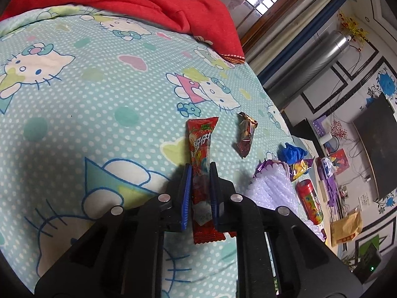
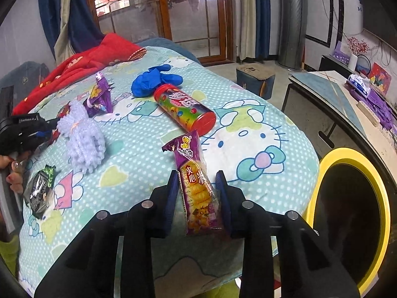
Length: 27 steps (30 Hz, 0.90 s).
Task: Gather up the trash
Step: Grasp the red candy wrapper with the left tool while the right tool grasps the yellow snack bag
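My left gripper (image 1: 201,167) is shut on a long red snack wrapper (image 1: 202,149) above the Hello Kitty bedspread (image 1: 99,94). My right gripper (image 2: 197,178) is shut on a purple and yellow cracker packet (image 2: 196,181), held above the bed's edge. A yellow-rimmed bin (image 2: 347,206) stands open at the lower right of the right wrist view. On the bed lie a red candy tube (image 2: 184,109), a blue glove (image 2: 153,80), a purple wrapper (image 2: 99,98), a lilac foam net (image 2: 82,136), a dark green wrapper (image 2: 41,191) and a brown wrapper (image 1: 245,134).
A red blanket (image 1: 139,2) is bunched at the far end of the bed. A low table (image 2: 347,99) with purple items stands right of the bed. A dark TV (image 1: 377,144) hangs on the wall. The left gripper and the hand holding it (image 2: 22,134) show at the right view's left edge.
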{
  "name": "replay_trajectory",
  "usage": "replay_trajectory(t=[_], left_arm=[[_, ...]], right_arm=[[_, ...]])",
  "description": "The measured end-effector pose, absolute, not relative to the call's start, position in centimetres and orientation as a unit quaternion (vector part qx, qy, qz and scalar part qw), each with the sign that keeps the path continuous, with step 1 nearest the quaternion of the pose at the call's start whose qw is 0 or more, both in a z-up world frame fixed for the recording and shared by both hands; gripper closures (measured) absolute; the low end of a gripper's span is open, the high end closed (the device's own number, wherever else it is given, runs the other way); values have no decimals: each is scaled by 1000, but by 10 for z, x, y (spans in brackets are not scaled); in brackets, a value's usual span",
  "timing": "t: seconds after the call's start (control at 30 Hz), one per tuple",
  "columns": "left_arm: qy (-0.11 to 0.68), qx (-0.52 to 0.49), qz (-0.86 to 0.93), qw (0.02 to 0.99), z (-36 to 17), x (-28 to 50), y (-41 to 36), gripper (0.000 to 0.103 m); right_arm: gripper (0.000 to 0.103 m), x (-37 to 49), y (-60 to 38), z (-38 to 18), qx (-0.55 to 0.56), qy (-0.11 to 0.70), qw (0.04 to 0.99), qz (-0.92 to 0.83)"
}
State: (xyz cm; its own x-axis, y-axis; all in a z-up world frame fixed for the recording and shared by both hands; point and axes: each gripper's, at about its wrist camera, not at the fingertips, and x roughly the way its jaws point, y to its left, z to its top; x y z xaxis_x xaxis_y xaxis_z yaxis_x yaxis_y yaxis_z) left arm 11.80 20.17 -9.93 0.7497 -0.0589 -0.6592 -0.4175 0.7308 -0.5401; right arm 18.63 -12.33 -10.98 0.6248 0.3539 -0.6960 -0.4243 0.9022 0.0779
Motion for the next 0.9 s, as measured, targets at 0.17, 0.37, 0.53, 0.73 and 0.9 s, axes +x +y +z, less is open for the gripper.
replay_trajectory(t=[0.17, 0.37, 0.53, 0.73, 0.9], left_arm=[[337, -354, 100, 867, -99, 117, 202, 96], [328, -342, 101, 875, -90, 110, 200, 97], [303, -307, 95, 897, -64, 102, 188, 97], [278, -290, 68, 913, -37, 96, 170, 97], [269, -269, 35, 924, -17, 97, 145, 97]], right_arm=[[77, 179, -119, -109, -50, 376, 897, 228], [84, 176, -120, -101, -27, 379, 890, 253], [84, 172, -119, -92, -18, 371, 890, 264], [84, 169, -125, -78, -5, 361, 893, 270], [84, 167, -132, -66, 1, 349, 898, 270]])
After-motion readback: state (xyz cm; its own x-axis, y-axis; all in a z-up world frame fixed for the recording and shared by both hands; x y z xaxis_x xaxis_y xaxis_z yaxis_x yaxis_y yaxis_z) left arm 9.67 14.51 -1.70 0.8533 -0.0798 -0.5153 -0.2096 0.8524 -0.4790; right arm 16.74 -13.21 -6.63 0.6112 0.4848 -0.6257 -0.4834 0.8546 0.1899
